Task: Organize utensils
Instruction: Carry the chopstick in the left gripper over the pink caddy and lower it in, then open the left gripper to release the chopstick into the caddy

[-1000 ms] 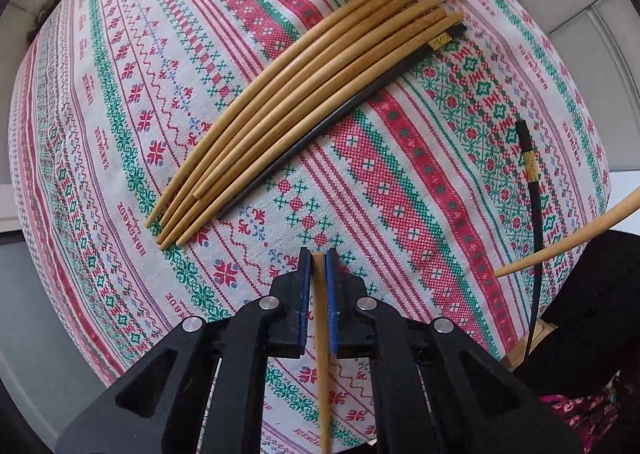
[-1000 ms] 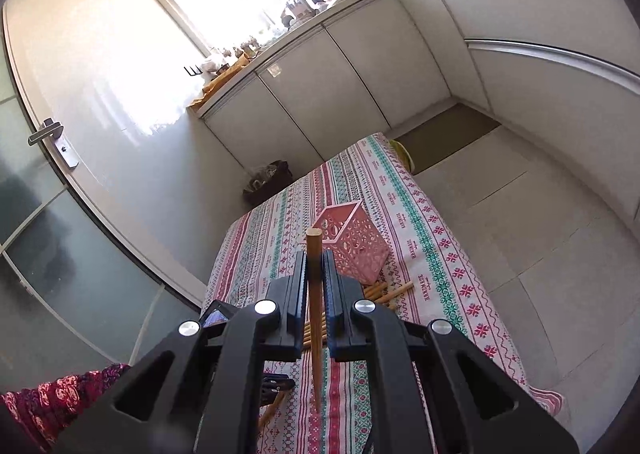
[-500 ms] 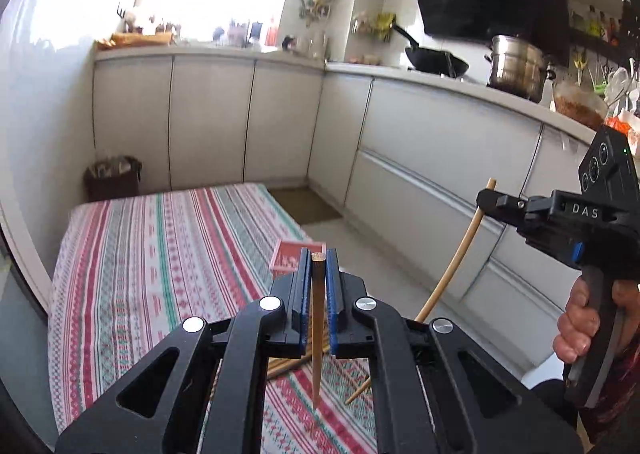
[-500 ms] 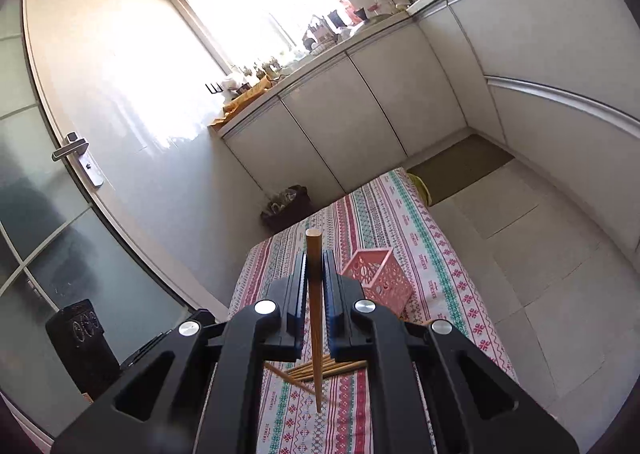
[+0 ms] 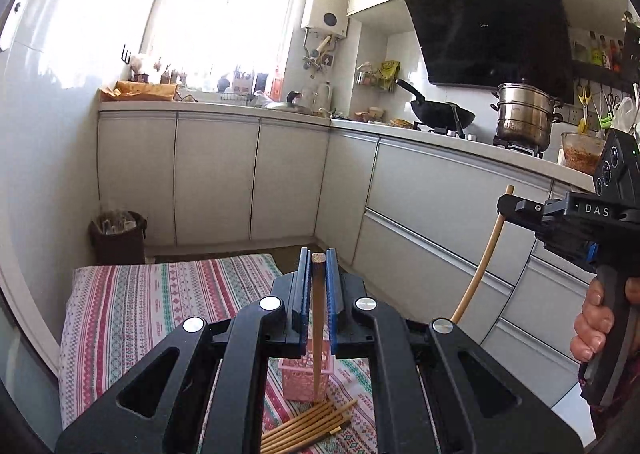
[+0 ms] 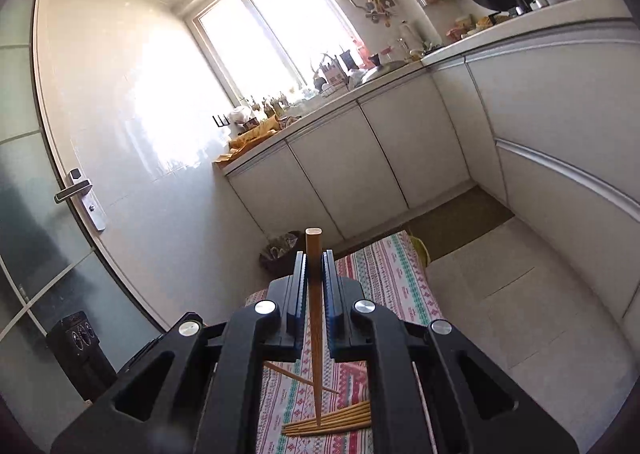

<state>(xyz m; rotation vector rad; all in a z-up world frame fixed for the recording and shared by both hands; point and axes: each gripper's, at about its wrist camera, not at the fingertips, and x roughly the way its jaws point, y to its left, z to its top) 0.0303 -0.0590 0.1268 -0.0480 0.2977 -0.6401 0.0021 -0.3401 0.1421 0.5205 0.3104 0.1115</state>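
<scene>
Kitchen w/ patterned tablecloth [image 5: 132, 306] below. Both grippers [image 5: 318, 266] [image 6: 314, 266] clamped on upright chopsticks [image 5: 317, 330] [image 6: 315, 318]; pink basket [image 5: 304, 378] mostly hidden behind left jaws.

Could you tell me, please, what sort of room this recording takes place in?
A home kitchen, most likely: a black wok and a stainless steel steamer pot sit on the stove under a black range hood, with white base cabinets along the walls.

Black left gripper [image 5: 318, 286]; blue-padded fingers [image 5: 331, 294]; silver screws; right gripper [image 5: 505, 207] lettered "DAS".
</scene>
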